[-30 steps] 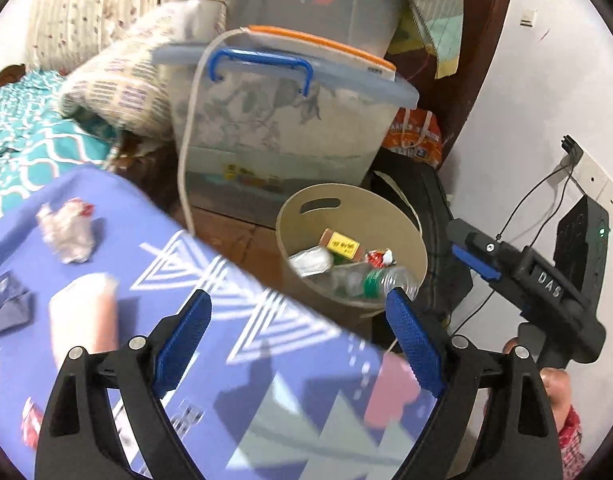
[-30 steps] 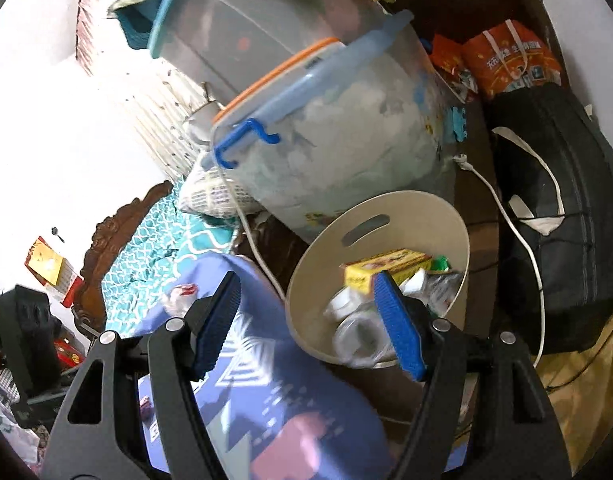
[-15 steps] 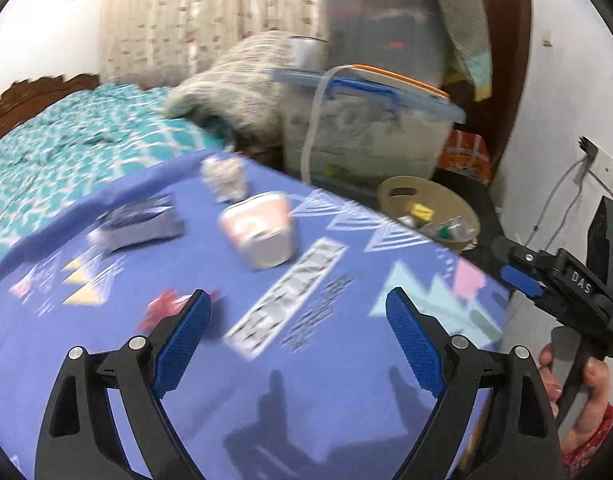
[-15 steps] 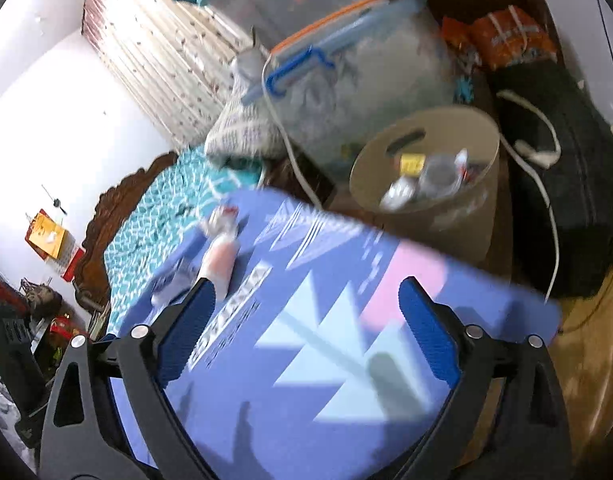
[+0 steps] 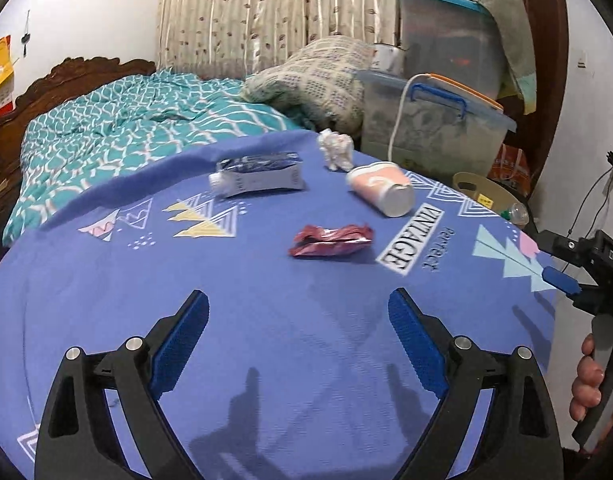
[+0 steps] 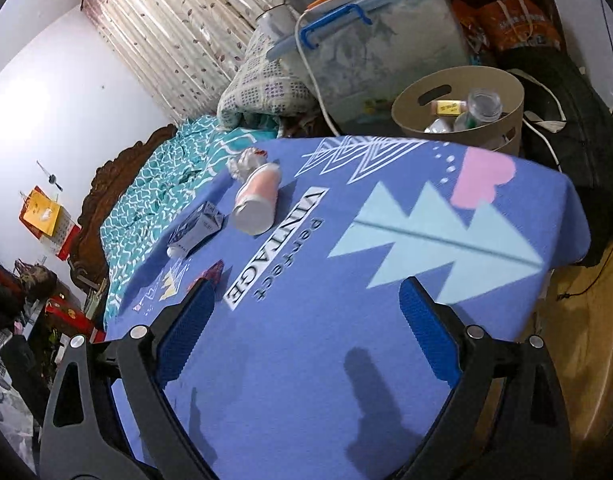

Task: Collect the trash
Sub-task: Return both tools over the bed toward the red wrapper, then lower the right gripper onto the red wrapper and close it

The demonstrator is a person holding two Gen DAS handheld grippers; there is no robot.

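Observation:
On the blue patterned tablecloth [image 5: 266,340] lie a crumpled red wrapper [image 5: 330,242], a pink paper cup [image 5: 380,188] on its side, a blue-and-white carton [image 5: 258,176] and a ball of white paper [image 5: 336,150]. My left gripper [image 5: 298,300] hovers open and empty just short of the wrapper. My right gripper [image 6: 306,286] is open and empty over the cloth's near part, with the wrapper [image 6: 210,272] by its left fingertip and the cup [image 6: 256,200], carton [image 6: 196,230] and paper ball [image 6: 246,162] beyond. The beige bin [image 6: 410,114] past the table's far edge holds bottles and a yellow box.
Behind the bin [image 5: 466,184] stands a clear storage box [image 5: 434,136] with a blue handle and a white cable over it. A bed with a teal cover [image 5: 126,140] and a pillow [image 5: 314,76] lies left. A black bag [image 6: 566,120] sits right of the bin. A hand [image 5: 586,384] holds the right gripper [image 5: 554,260].
Both grippers have swung away from the bin and back over the table, bringing the cup, carton, paper ball and wrapper into view. The right jaws have widened.

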